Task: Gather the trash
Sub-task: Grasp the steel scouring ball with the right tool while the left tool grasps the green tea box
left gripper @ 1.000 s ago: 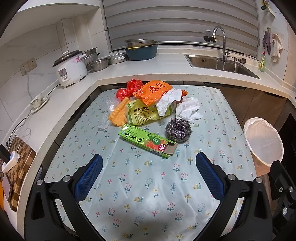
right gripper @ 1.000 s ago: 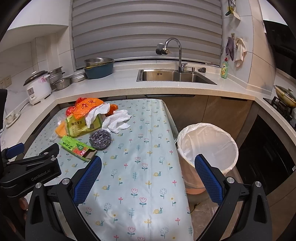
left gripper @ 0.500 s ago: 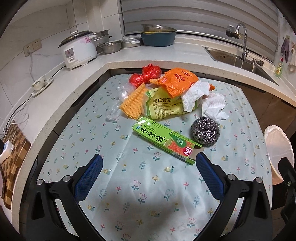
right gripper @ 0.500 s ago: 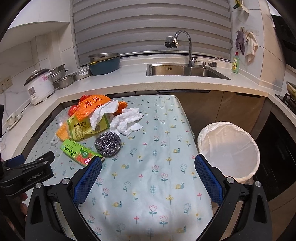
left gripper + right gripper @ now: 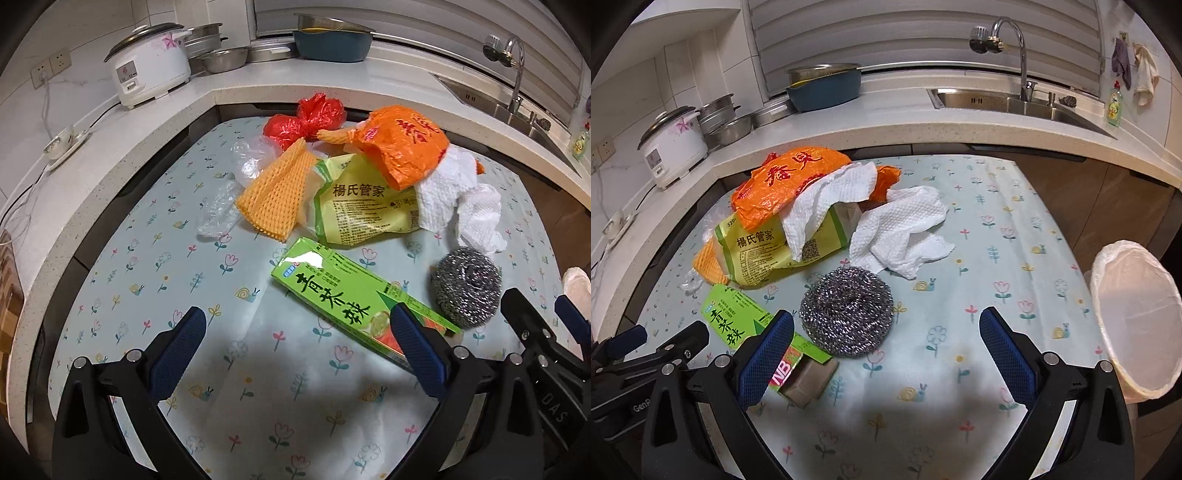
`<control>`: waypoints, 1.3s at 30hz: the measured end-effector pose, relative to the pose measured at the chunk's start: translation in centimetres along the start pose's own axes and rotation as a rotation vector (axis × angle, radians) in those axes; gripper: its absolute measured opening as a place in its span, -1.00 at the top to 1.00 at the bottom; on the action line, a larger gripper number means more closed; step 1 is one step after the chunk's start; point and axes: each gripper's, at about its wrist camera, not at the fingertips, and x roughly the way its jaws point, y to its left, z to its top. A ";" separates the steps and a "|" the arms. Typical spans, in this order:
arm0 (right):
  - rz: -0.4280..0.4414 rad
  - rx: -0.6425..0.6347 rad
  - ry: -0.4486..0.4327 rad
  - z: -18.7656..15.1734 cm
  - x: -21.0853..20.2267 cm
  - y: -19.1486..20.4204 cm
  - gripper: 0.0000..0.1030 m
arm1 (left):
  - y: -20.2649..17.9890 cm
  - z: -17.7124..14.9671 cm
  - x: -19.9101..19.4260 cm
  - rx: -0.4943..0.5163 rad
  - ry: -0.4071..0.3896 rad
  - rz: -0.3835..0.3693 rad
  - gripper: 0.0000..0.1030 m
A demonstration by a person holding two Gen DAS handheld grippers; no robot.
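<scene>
Kitchen counters wrap around a desk covered in a flower-print cloth, with a rice cooker at 11 o'clock and a sink at 1 o'clock. Trash is heaped on the far part of the desk: a red bag, an orange bag, a yellow-green packet, an orange mesh cloth, clear plastic wrap and crumpled paper towels. Nearer lie a green carton (one end open) and, just beside it at 3 o'clock, a steel scourer. The left gripper hangs over the cloth, fingers spread wide and empty, the carton's end behind its right finger. The right gripper is likewise wide apart, holding nothing, near the scourer. A lined bin stands off the desk edge at 3 o'clock.
</scene>
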 end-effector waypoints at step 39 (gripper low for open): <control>-0.001 0.057 -0.017 0.1 -1.1 -4.1 0.14 | -3.4 0.5 5.5 -0.054 0.132 -0.111 -0.86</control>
